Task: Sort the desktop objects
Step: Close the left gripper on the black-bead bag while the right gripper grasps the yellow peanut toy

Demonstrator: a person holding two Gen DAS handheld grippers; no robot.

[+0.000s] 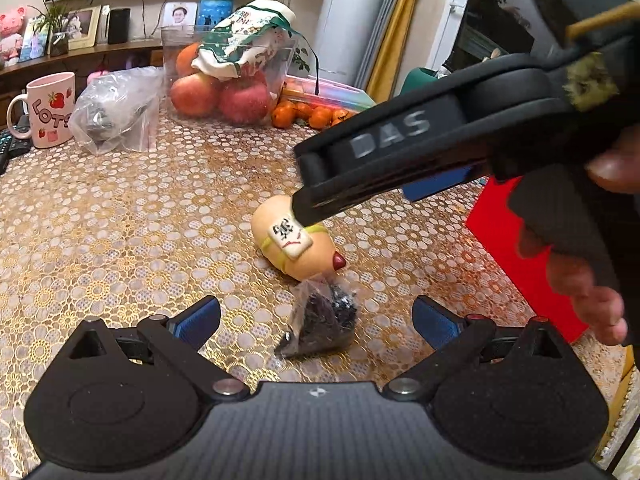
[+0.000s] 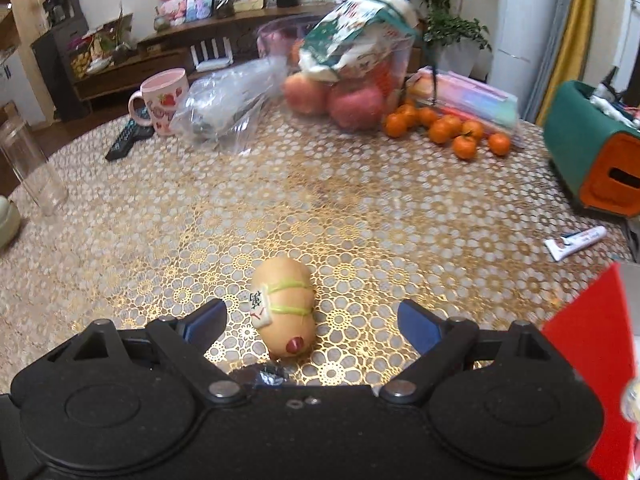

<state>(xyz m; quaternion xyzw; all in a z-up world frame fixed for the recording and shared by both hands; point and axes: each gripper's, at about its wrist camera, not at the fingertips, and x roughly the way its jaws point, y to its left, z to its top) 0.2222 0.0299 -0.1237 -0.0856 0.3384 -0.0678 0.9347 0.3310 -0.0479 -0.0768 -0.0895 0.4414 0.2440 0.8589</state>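
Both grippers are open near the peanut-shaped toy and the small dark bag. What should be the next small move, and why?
Probably lower the right gripper and shut it on the peanut-shaped toy. The toy already lies between its open fingers on the tablecloth. The left gripper is open around the small dark bag, which lies just beside the toy, so the lift should be slow.
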